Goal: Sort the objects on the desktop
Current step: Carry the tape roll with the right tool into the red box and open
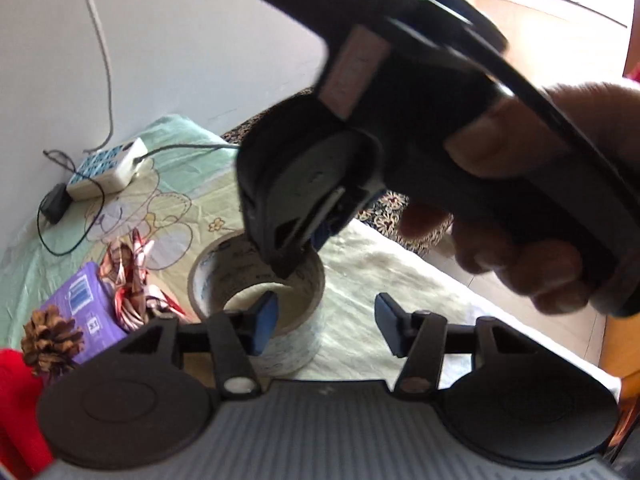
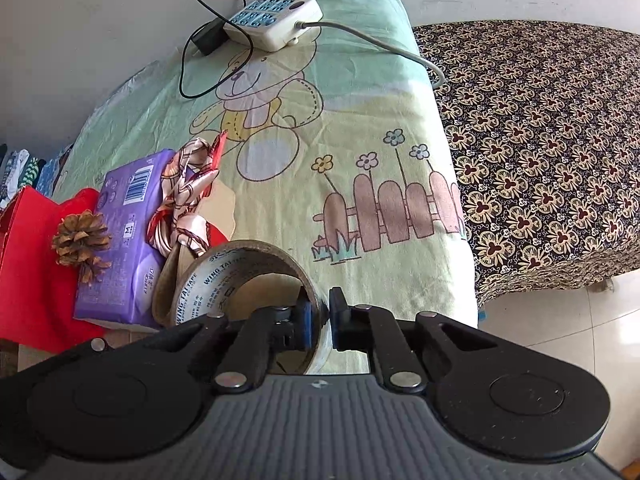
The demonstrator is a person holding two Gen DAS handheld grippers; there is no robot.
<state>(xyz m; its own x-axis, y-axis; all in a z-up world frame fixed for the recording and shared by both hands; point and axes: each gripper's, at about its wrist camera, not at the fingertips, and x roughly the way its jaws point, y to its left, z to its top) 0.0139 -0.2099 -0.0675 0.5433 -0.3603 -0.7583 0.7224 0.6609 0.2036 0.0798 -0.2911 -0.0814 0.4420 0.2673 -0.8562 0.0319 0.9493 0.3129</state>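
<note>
My right gripper (image 2: 319,320) pinches the tape roll's (image 2: 240,276) near wall, hole axis tilted upward, while my left gripper (image 1: 325,326) hovers spread beside it.

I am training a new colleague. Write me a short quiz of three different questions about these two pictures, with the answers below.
1. True or false: the right gripper is shut on the wall of the tape roll.
2. What lies nearest the pine cone? A) the power strip B) the purple pack C) the flowered cloth
3. Fill in: the left gripper is ____, and one of its fingers hangs over the hole of the roll.

Key
1. True: one finger is inside the ring, one outside.
2. B: the cone rests against the pack's edge.
3. open
</note>
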